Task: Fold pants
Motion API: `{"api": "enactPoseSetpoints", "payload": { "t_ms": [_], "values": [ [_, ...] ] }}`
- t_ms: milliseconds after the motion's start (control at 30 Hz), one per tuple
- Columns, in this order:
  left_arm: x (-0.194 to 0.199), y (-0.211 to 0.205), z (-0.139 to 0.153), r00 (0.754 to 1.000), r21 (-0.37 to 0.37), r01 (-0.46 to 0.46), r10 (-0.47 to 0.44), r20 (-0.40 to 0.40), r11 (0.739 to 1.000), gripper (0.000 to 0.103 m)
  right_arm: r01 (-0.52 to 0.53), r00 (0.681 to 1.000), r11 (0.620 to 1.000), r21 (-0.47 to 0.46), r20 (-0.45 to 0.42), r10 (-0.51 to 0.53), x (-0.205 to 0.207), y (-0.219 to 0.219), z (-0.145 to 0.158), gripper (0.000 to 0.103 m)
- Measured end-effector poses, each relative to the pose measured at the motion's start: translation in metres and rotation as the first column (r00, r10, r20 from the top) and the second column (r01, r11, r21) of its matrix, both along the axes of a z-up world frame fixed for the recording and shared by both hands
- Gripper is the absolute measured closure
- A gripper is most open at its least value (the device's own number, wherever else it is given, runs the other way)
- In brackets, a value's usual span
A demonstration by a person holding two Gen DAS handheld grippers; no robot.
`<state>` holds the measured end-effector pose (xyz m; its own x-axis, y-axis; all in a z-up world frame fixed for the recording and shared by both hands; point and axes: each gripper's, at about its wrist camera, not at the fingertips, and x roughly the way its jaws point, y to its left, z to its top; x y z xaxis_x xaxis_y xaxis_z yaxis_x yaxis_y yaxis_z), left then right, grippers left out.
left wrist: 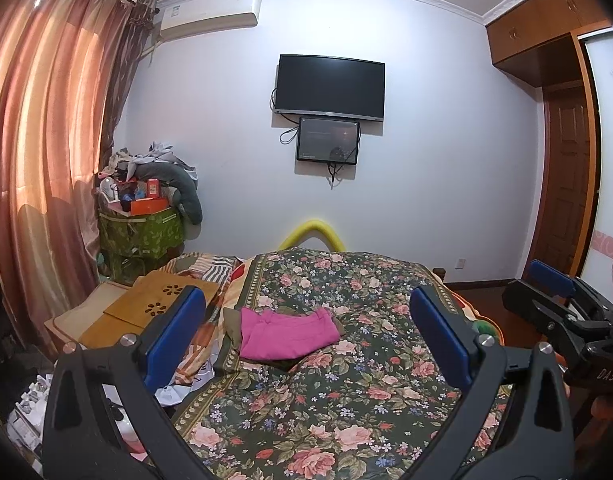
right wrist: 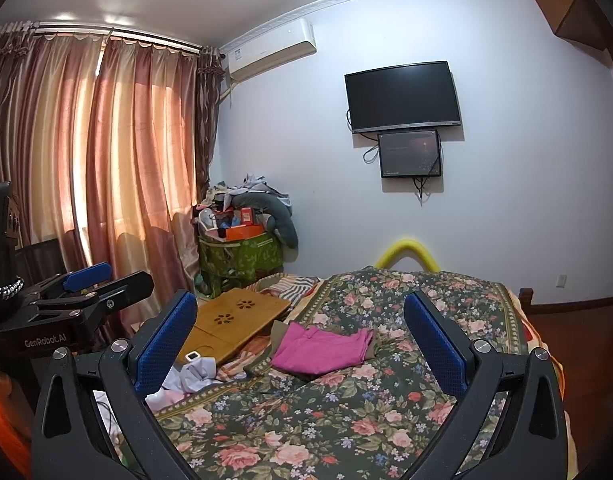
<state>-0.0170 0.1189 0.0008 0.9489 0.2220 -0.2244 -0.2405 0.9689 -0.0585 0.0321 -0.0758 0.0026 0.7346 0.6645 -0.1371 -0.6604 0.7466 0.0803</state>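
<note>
from the left wrist view, the left tool point(left wrist: 306, 344) hangs above the near end of the bed, its blue fingers point(left wrist: 174, 340) spread wide apart with nothing between them. the pink pants point(left wrist: 288, 338) lie well ahead of it, framed in the gap but nearer the left finger, already doubled into a compact bundle on the floral quilt point(left wrist: 346, 392). an olive garment pokes out from under them. the quilt gives a broad, soft, flat place to fold, which is likely why they lie there. off to the right the right tool point(left wrist: 554, 292) floats at about the same height.

from the right wrist view, the right tool point(right wrist: 300, 346) is likewise gaping and empty, and the pants point(right wrist: 322, 348) sit ahead, roughly centred between its fingers. both tools seem held back and level (a ready or finished pose, i can't say which). the wooden lap tray point(right wrist: 234, 320) lies ahead-left beside the quilt.
</note>
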Motion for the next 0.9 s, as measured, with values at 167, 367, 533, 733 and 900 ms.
{"api": "enactPoseSetpoints", "payload": {
  "t_ms": [167,367,533,733,900],
  "values": [
    [0.001,-0.003,0.0,1.0,0.004,0.011,-0.011,-0.002,1.0,0.0,0.003,1.0,1.0,0.001,0.0,-0.003,0.0,-0.001,0.0,0.0],
    [0.003,-0.008,0.003,1.0,0.008,0.026,-0.026,-0.006,1.0,0.0,0.004,1.0,1.0,0.003,0.0,-0.004,0.001,-0.001,0.001,0.0],
    [0.004,-0.01,0.003,0.999,0.007,0.036,-0.036,-0.008,0.999,0.0,0.007,1.0,1.0,0.005,0.001,-0.007,0.001,-0.002,0.002,0.0],
    [0.005,-0.01,0.003,0.999,0.0,0.042,-0.042,-0.011,0.999,0.0,0.014,1.0,1.0,0.006,-0.003,-0.014,0.002,-0.002,0.002,0.0],
    [0.008,-0.011,0.001,0.999,0.003,0.043,-0.043,-0.018,0.999,0.0,0.02,1.0,1.0,0.003,-0.01,-0.02,0.004,0.001,0.0,0.0]
  ]
}}
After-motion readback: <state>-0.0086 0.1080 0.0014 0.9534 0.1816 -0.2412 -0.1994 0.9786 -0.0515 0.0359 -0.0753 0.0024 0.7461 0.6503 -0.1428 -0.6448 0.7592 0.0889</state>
